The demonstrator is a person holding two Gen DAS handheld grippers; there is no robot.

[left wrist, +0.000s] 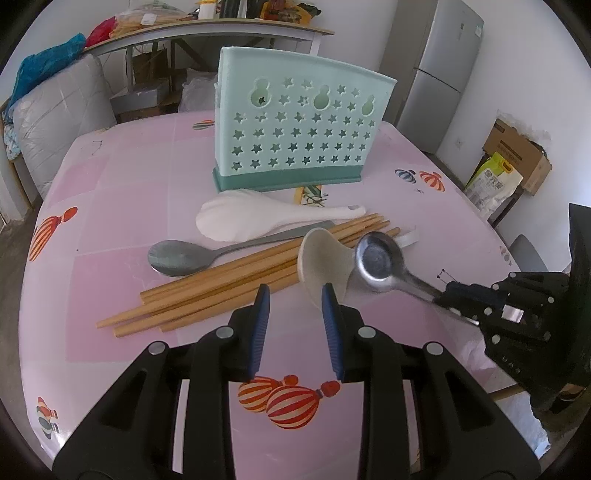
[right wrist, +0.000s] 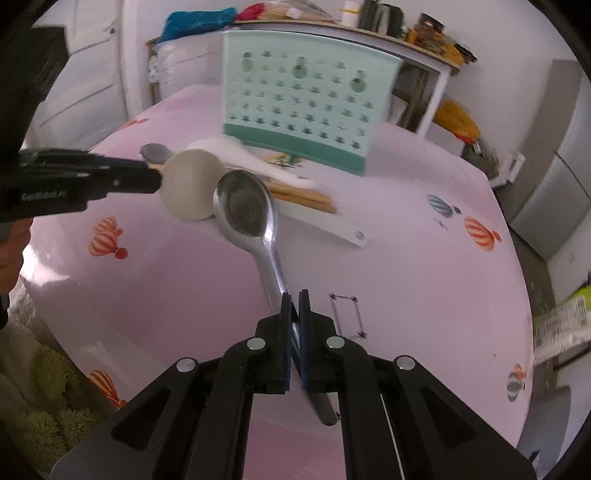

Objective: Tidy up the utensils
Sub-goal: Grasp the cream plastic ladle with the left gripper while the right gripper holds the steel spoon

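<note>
A mint-green utensil holder (left wrist: 295,129) with star cut-outs stands at the back of the pink table (left wrist: 110,221); it also shows in the right wrist view (right wrist: 306,107). In front lie a white rice paddle (left wrist: 258,219), a steel spoon (left wrist: 177,257), several wooden chopsticks (left wrist: 229,280) and a beige scoop (left wrist: 325,262). My right gripper (right wrist: 294,295) is shut on the handle of another steel spoon (right wrist: 247,206), held above the table; it shows in the left wrist view (left wrist: 380,262). My left gripper (left wrist: 293,291) is open and empty, right beside the beige scoop (right wrist: 188,188).
A grey fridge (left wrist: 439,74) stands at the back right. A cluttered side table (left wrist: 207,29) is behind the holder. A cardboard box and a bag (left wrist: 509,162) sit on the floor to the right. Grey bundles (left wrist: 55,122) lie to the left.
</note>
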